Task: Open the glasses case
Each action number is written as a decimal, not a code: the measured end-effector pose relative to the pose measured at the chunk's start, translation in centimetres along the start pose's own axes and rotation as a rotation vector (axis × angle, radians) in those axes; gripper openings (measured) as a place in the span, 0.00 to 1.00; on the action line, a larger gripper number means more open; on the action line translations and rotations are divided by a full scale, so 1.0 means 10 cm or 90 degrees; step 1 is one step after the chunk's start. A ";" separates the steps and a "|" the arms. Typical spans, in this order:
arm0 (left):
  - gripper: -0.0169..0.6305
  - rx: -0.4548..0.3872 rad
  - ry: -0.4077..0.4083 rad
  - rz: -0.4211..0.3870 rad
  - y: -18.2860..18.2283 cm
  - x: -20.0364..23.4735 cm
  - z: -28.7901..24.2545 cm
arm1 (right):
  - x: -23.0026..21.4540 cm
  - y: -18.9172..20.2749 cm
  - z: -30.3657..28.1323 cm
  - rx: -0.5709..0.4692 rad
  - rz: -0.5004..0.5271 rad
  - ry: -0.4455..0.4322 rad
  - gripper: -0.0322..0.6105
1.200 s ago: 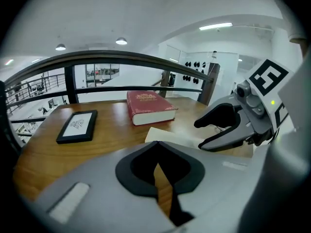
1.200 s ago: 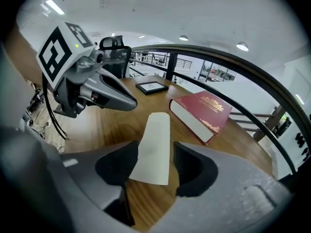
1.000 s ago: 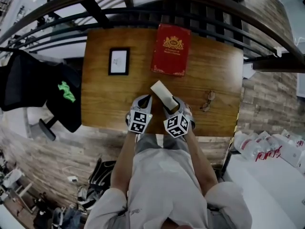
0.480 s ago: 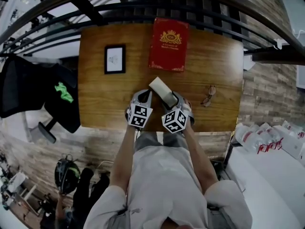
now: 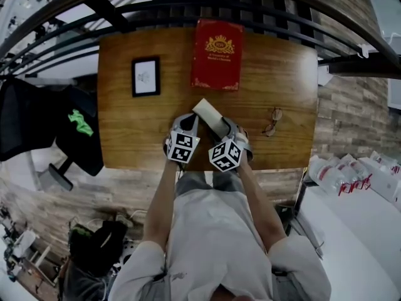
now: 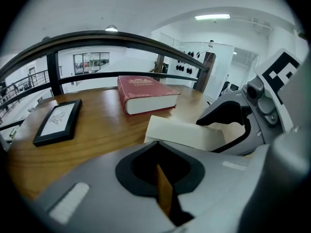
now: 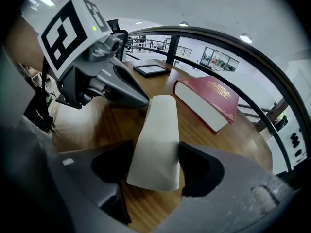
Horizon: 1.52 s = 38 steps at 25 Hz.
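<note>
Head view looks down on a wooden table point(image 5: 135, 127) where the white glasses case point(image 5: 208, 115) lies slantwise near the front edge, closed, between the two grippers. The right gripper point(image 5: 227, 130) straddles the case's near end. Its jaws have just been opening and now stand spread wide, the dark pads just beside the case's long sides, not clearly pressing on them. The left gripper point(image 5: 187, 124) sits just left of the case with its tip near the case's far end. Its jaws are drawn almost together, only a thin slit of table wood shows between them, and they hold nothing. Further back lie a red book point(image 5: 217, 54) and a black picture frame point(image 5: 145, 76). A pair of glasses point(image 5: 271, 123) rests well to the right.
</note>
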<state>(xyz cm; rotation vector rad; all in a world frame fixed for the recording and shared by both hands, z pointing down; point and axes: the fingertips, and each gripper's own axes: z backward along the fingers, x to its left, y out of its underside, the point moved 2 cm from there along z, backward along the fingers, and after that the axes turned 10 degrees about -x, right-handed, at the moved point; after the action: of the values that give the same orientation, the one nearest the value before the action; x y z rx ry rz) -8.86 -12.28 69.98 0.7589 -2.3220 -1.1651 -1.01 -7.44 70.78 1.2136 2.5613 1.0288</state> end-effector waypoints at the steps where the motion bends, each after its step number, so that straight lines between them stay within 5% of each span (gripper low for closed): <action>1: 0.06 0.004 0.000 -0.001 0.01 0.00 -0.01 | 0.00 0.01 -0.01 0.004 0.002 0.001 0.52; 24: 0.06 0.002 0.018 0.016 0.03 -0.01 -0.06 | -0.02 0.00 0.01 0.006 -0.017 -0.007 0.52; 38: 0.06 0.001 0.017 0.015 0.04 0.00 -0.07 | -0.10 -0.09 0.15 -0.021 -0.028 0.011 0.42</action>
<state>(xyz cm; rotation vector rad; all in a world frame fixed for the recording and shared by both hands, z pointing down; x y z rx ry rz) -8.55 -12.46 70.64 0.7415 -2.3051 -1.1358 -0.36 -7.75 68.95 1.1409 2.5618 1.0728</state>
